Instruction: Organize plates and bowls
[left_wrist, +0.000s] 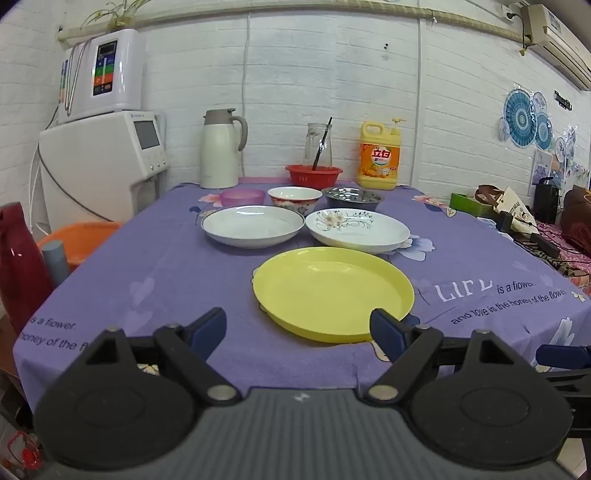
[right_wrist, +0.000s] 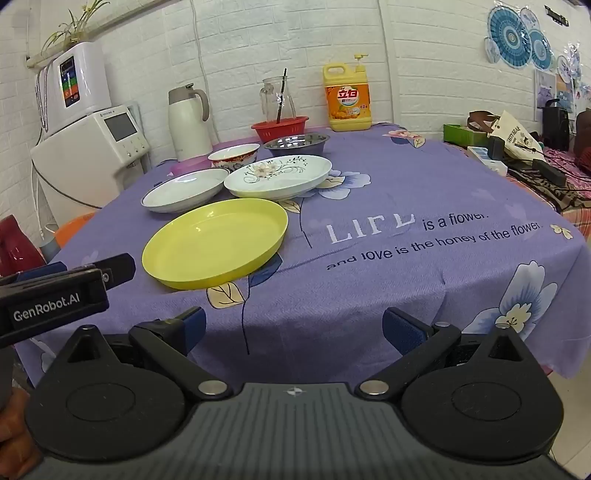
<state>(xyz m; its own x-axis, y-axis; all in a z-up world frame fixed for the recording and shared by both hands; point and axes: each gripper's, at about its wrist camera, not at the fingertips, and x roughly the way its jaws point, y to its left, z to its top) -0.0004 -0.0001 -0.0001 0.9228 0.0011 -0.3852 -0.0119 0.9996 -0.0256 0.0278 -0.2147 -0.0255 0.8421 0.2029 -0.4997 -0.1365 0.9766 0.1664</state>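
Item: table (left_wrist: 122, 280) under a purple cloth, dishes laid out singly; no stacking is visible.

Plates, three:
- yellow plate (left_wrist: 332, 291), centre of the left view, nearest the grippers; left of centre in the right view (right_wrist: 216, 242).
- white plate (left_wrist: 253, 225), above and left of the yellow one, its rim close to the next plate.
- floral plate (left_wrist: 358, 229), above and right of the yellow one.

Bowls, three, in a row above the plates:
- pink bowl (left_wrist: 242, 196), left end.
- red-patterned bowl (left_wrist: 294, 198), middle.
- steel bowl (left_wrist: 352, 198), right end.

Other stock along the wall, upper centre: red basket (left_wrist: 314, 175), jug (left_wrist: 319, 146), thermos (left_wrist: 219, 147), detergent bottle (left_wrist: 379, 158).

Grippers:
- left gripper (left_wrist: 298, 326), bottom of its own view, jaws fairly wide with nothing between them, just short of the yellow plate's near rim.
- right gripper (right_wrist: 293, 328), bottom of its view, jaws at their widest, empty, over bare cloth to the right of the yellow plate.

Status: nothing sorted, by the look of it. Every plate and bowl lies apart. All stacking or grouping is left; the yellow plate seems the likely first pick.
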